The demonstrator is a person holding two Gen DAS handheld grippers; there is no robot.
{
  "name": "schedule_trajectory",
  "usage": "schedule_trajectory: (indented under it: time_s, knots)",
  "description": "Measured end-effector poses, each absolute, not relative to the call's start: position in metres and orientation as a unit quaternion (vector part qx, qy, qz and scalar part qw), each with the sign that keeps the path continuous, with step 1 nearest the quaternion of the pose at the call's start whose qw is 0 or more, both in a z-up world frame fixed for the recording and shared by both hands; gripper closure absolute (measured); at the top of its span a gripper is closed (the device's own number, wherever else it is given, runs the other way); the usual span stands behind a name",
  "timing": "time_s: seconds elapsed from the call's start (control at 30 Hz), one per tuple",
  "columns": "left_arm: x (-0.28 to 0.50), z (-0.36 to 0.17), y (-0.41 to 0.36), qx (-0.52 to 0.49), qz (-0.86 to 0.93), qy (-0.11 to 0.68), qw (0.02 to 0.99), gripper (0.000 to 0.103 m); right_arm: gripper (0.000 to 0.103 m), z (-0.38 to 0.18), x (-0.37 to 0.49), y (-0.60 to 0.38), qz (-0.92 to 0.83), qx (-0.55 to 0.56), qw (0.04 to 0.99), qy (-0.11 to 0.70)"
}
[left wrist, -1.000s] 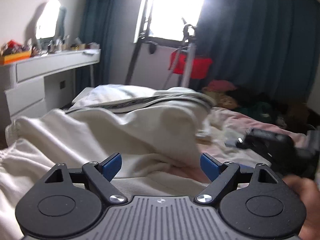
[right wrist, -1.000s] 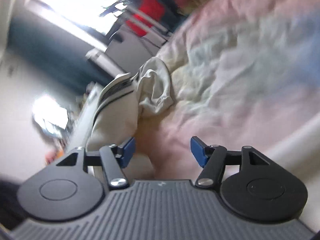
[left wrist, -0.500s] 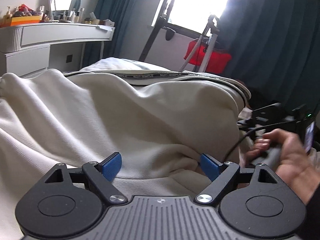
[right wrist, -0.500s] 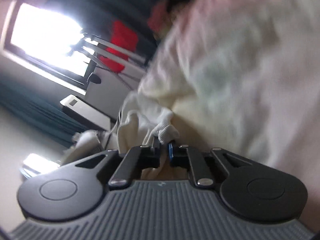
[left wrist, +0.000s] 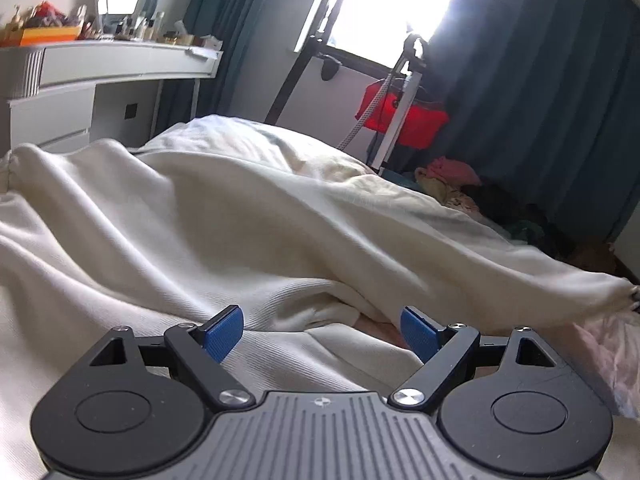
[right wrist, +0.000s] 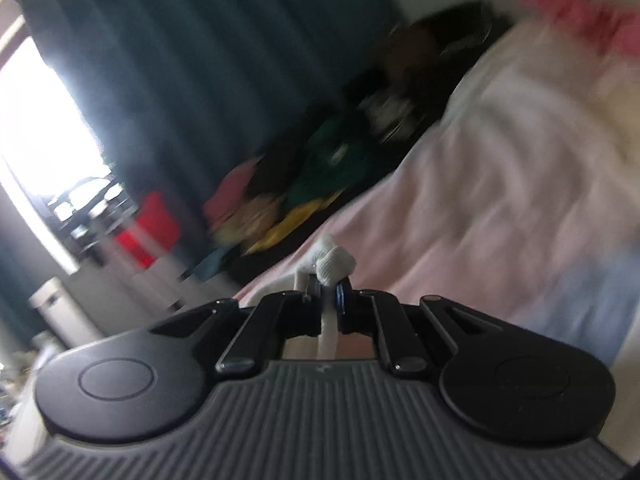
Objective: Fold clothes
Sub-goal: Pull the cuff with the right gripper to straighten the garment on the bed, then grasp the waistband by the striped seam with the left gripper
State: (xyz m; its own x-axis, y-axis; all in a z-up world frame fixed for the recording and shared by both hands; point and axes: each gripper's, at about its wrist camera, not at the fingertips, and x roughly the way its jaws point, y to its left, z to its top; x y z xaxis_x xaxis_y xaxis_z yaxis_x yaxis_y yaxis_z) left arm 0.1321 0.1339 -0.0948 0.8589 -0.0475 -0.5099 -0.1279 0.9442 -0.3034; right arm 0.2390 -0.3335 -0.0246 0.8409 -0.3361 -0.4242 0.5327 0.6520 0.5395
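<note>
Cream garment (left wrist: pixel 248 216), a ribbed, heavy knit, sprawls unfolded across the bed (left wrist: pixel 612 344) ahead of my left gripper (left wrist: pixel 322 330), whose blue pads stand wide and empty; folding looks barely begun. From the blurred right view, my right gripper (right wrist: pixel 330 294) pinches a bunched cream corner above the pink sheet.

Dressing table (left wrist: pixel 112 68), red bag (left wrist: pixel 404 114), curtains (left wrist: pixel 540 92).

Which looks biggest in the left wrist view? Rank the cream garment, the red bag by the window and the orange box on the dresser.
1. cream garment, though nearness exaggerates it
2. red bag
3. orange box
</note>
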Motion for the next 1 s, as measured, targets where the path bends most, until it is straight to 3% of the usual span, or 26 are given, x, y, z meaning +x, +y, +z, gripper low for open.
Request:
schedule_trajectory:
  time_s: [0.13, 0.33, 0.5, 0.67, 0.77, 1.0]
  knots:
    - [0.131, -0.093, 0.129, -0.154, 0.02, 0.261, 0.953, 0.016, 0.093, 0.028, 0.268, -0.362, -0.252, 0.312, 0.9, 0.171]
    - [0.134, -0.094, 0.137, -0.181, 0.016, 0.262, 0.948, 0.016, 0.093, 0.079, 0.259, -0.382, -0.242, 0.261, 0.928, 0.112]
    - [0.133, -0.093, 0.133, -0.18, -0.002, 0.262, 0.948, 0.016, 0.093, 0.013, 0.187, -0.433, -0.288, 0.276, 0.911, 0.102]
    - [0.127, -0.091, 0.121, -0.159, -0.013, 0.269, 0.95, 0.016, 0.093, -0.108, 0.111, -0.463, -0.326, 0.318, 0.87, 0.19]
    - [0.122, -0.088, 0.116, -0.153, -0.016, 0.271, 0.95, 0.016, 0.093, -0.144, 0.085, -0.471, -0.317, 0.354, 0.855, 0.208]
    - [0.105, -0.075, 0.105, -0.12, -0.006, 0.262, 0.957, 0.016, 0.089, -0.123, 0.08, -0.439, -0.31, 0.298, 0.877, 0.215]
